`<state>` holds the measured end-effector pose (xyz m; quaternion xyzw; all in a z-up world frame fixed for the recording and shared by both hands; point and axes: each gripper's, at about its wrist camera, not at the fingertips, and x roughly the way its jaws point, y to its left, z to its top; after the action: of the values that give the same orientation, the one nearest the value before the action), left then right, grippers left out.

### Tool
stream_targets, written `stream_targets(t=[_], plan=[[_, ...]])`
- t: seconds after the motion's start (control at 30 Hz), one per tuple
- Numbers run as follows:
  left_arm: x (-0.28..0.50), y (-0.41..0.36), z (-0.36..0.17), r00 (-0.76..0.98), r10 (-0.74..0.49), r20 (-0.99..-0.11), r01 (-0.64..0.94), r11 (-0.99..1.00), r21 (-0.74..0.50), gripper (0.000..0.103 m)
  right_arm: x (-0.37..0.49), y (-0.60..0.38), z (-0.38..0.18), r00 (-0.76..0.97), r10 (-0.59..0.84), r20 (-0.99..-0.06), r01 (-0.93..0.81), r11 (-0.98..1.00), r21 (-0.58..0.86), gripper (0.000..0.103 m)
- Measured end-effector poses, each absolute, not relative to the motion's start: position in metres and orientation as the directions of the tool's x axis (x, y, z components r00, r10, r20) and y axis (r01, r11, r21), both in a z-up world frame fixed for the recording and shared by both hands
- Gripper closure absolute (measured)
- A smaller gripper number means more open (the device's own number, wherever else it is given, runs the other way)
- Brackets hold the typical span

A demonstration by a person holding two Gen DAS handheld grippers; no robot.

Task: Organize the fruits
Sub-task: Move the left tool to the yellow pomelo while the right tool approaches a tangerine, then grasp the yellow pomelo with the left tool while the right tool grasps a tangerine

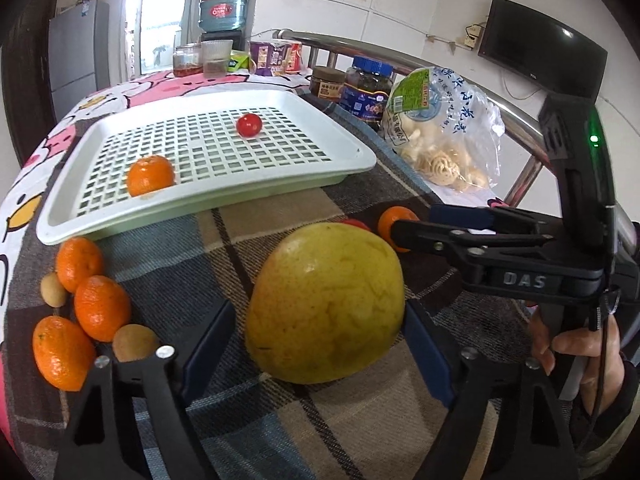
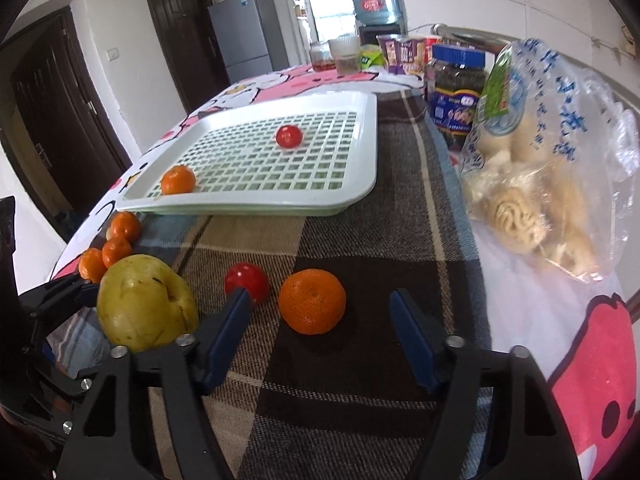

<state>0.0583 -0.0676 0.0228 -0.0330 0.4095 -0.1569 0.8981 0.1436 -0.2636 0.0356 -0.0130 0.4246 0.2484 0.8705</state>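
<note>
The left gripper brackets the large yellow-green pomelo near the table's front edge; its right pad touches the rind, while contact at the left pad cannot be confirmed. The right gripper stands wide around a mandarin, pads clear of it. The white perforated tray, mid-table, holds one mandarin and one cherry tomato.

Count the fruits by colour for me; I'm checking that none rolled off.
Orange: 5
Red: 2
Yellow: 1
Brown: 2
Total: 10
</note>
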Motion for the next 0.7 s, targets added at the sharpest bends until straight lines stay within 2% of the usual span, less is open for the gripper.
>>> stream_targets(t=[0.07,0.27,0.7], plan=[[0.060,-0.068,0.022,0.611,-0.318,-0.725,0.261,0.946,-0.194,0.026,0.147,-0.263,0.033,0.510,0.421,-0.750,-0.443,0.876,0.191,0.048],[0.062,-0.068,0.020,0.616,-0.331,-0.715,0.266,0.942,-0.207,0.026,0.151,-0.259,0.027,0.478,0.437,-0.762,-0.460,0.863,0.207,0.067],[0.056,-0.065,0.021,0.613,-0.343,-0.712,0.264,0.938,-0.225,0.027,0.133,-0.264,0.032,0.479,0.483,-0.733,-0.476,0.845,0.246,0.067]])
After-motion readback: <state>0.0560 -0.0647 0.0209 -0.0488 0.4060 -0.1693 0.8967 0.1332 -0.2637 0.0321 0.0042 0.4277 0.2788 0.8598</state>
